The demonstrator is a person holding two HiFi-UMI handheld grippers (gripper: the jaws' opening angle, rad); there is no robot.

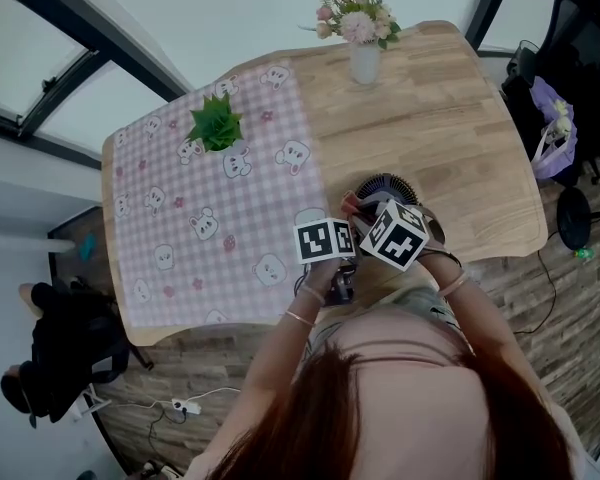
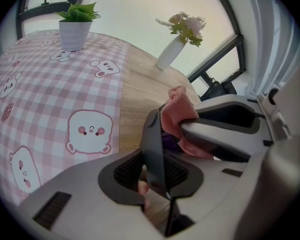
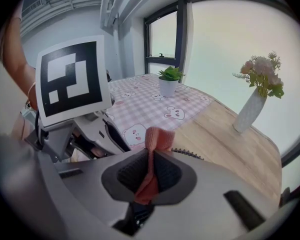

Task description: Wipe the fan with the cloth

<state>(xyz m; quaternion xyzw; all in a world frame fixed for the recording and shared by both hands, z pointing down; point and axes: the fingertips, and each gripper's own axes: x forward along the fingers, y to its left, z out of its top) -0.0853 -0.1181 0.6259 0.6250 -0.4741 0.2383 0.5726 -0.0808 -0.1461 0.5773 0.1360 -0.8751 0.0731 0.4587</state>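
A small dark fan stands near the front edge of the wooden table, right in front of me. My left gripper is shut on a dark, thin part of the fan, which stands upright between its pads. Just to the right, my right gripper is shut on a pink cloth. The cloth's bunched end sticks up out of the jaws beside the fan's ribbed grill edge. The two marker cubes hide most of both jaws in the head view.
A pink checked tablecloth covers the table's left half, with a potted plant on it. A white vase of flowers stands at the far edge. Black bags lie on the floor at left, and more gear at right.
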